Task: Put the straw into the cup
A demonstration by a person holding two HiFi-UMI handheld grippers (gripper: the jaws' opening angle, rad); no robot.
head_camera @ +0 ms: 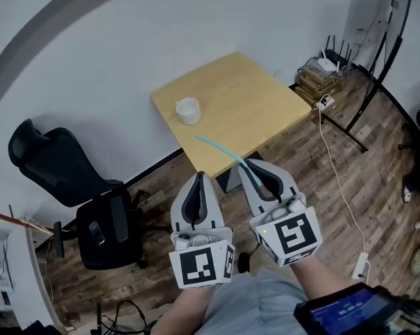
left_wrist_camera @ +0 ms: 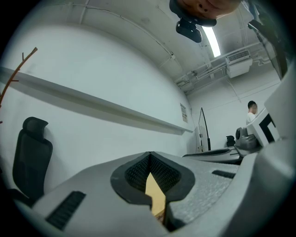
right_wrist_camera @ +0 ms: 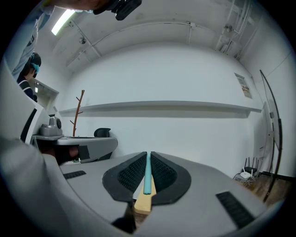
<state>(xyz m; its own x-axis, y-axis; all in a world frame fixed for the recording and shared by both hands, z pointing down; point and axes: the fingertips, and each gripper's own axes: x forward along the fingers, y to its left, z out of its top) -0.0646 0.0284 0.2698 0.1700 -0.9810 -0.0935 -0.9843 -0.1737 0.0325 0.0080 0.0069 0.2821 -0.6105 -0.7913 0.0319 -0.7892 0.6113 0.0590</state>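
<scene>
A light blue straw [head_camera: 223,151] sticks out from my right gripper [head_camera: 246,163], which is shut on it; in the right gripper view the straw [right_wrist_camera: 147,173] lies pinched between the black pads. A small white cup [head_camera: 187,110] stands upright on the left part of the wooden table [head_camera: 256,99], well beyond the straw's free end. My left gripper [head_camera: 198,176] is held beside the right one, short of the table's near edge, shut with nothing in it. In the left gripper view the pads [left_wrist_camera: 138,173] meet, with only table wood showing through the gap below.
A black office chair [head_camera: 79,197] stands left of the table by the white wall. Boxes, a router [head_camera: 328,59] and a power strip with a white cable [head_camera: 335,165] lie on the wooden floor at the right. A person stands far off in the left gripper view.
</scene>
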